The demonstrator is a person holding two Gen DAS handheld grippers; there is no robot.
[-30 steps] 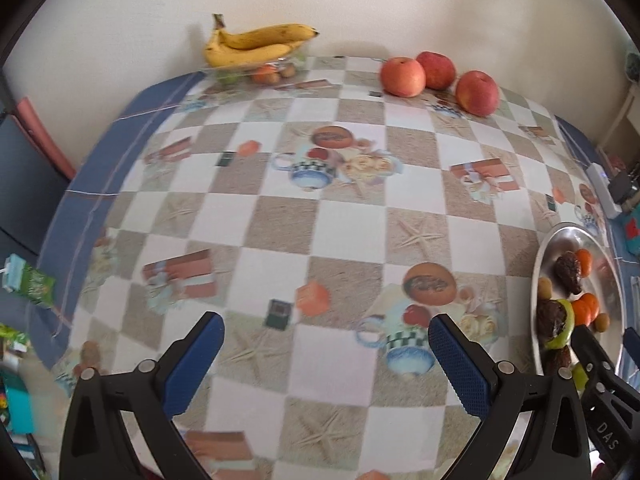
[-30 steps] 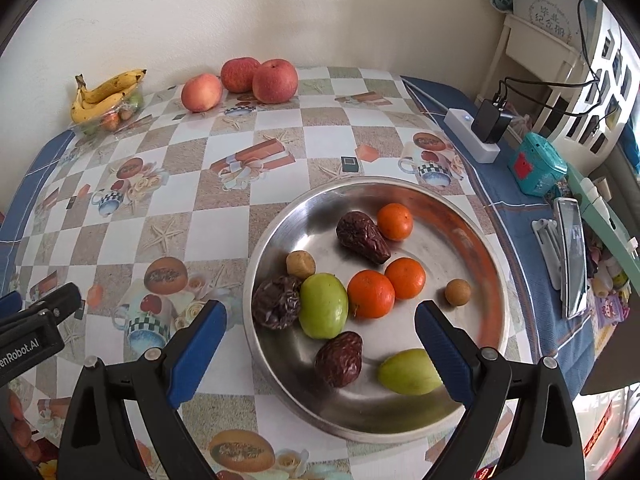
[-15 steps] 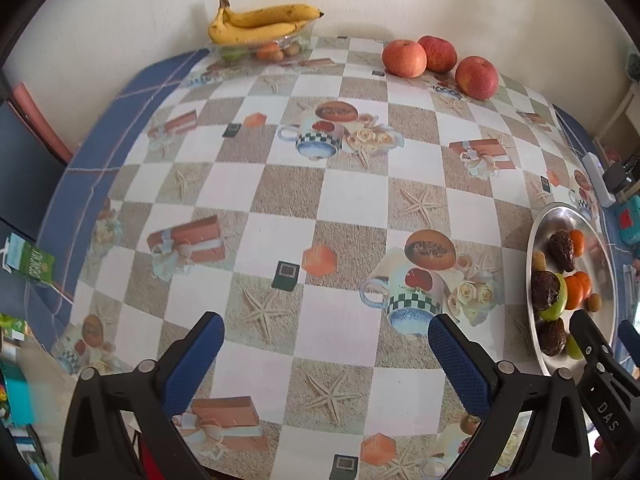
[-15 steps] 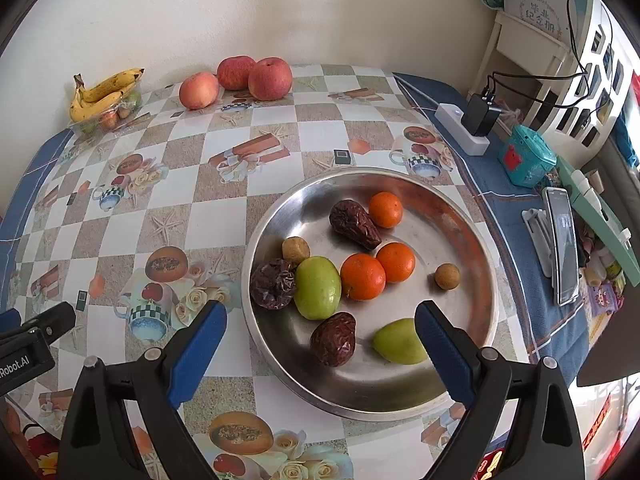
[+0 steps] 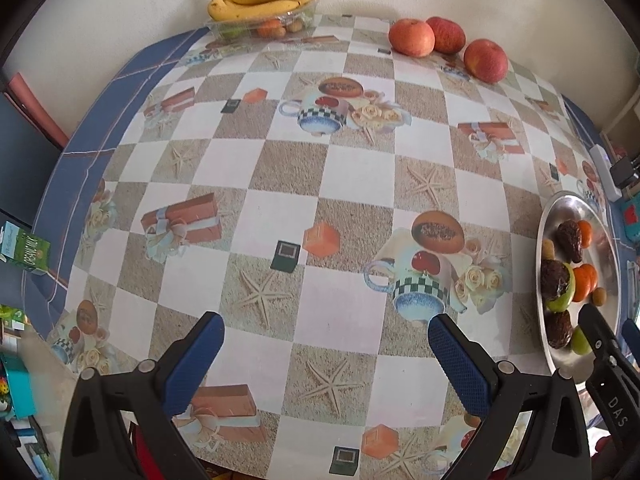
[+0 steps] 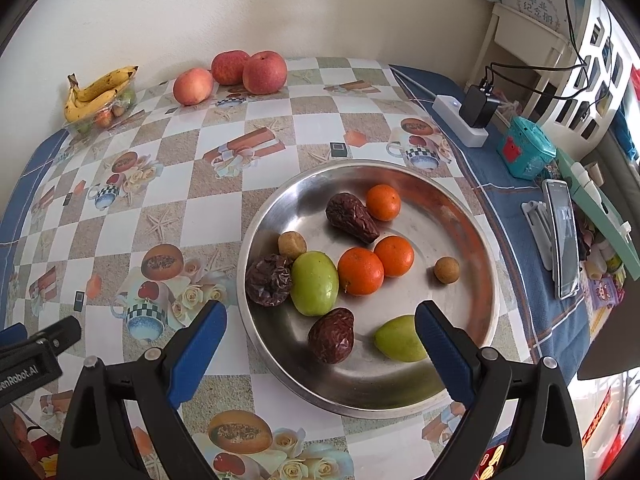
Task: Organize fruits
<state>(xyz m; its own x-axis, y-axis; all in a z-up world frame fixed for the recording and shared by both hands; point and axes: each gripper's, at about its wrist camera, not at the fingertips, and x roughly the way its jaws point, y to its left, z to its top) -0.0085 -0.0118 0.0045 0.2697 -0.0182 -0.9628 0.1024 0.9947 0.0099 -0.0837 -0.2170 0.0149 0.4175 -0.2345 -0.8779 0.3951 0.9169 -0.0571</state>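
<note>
Fruits lie in three separate places on the desk (image 6: 280, 136) with its checkered printed cloth: a mixed lot in the round shiny steel dish (image 6: 472, 224) right ahead of the right gripper (image 6: 320, 346), three red-and-yellow apples (image 6: 248, 72) far beyond its fingers by the wall, and a bunch of yellow bananas (image 6: 100, 88) atop a clear plastic tray of small fruit far ahead and left. In the dish are three orange tangerines (image 6: 360, 270), two green oval fruits (image 6: 314, 282), three dark wrinkled dates (image 6: 350, 216) and two small tan round fruits (image 6: 447, 269), all jumbled together, not grouped by kind. The right gripper's fingers stand wide apart and hold nothing, one green fruit just inside its right finger. The left gripper (image 5: 320, 364) is likewise spread wide and empty, over bare cloth, the dish off beyond its right finger. By my judgement this fits either a gathering into the dish partway along, or a sorting-out of it; which cannot be told.
</note>
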